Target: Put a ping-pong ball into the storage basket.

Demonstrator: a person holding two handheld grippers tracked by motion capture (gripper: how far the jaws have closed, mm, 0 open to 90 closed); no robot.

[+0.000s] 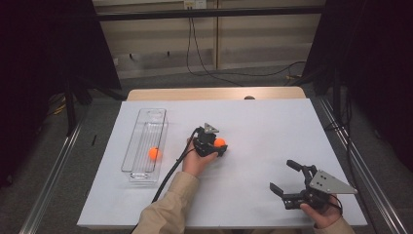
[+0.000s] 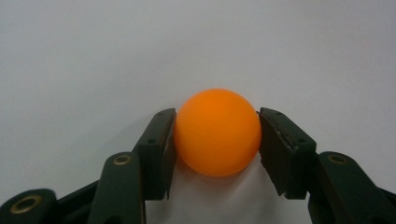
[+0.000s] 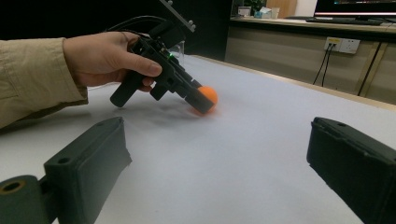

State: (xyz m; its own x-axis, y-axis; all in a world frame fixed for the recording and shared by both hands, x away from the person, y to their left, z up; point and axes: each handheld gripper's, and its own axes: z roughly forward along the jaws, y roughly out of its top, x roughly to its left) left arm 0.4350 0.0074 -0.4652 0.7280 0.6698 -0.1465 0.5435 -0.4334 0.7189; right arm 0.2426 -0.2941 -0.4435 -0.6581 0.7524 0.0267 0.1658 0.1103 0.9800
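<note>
Orange ball (image 2: 217,132), smooth and round like a table tennis ball, sits on the white table surface (image 1: 253,122) a little left of the table's middle, and it is between the two black jaws of the left gripper (image 2: 217,140). In the left gripper view, the left pad touches the ball's side and the right pad is right against the other side, so the jaws are closed narrow on the ball and hold it; the ball still rests on the surface. From the high view, the same ball (image 1: 219,142) shows at the front of the left gripper (image 1: 214,145), which points toward the right and slightly away from the person. The left hand (image 1: 196,162), in a beige sleeve (image 1: 168,207), holds this gripper by its handle, and a black cable (image 1: 173,168) goes from it back toward the person. To the left of the ball, well apart, a clear plastic tray (image 1: 144,146) lies long on the table, and a second orange ball (image 1: 154,153) is inside it, in the near half. Well apart on the other side, near the front right corner of the table, the right gripper (image 1: 286,176) is held in the right hand (image 1: 321,212); its jaws stand wide with nothing between them, and they point to the left.
</note>
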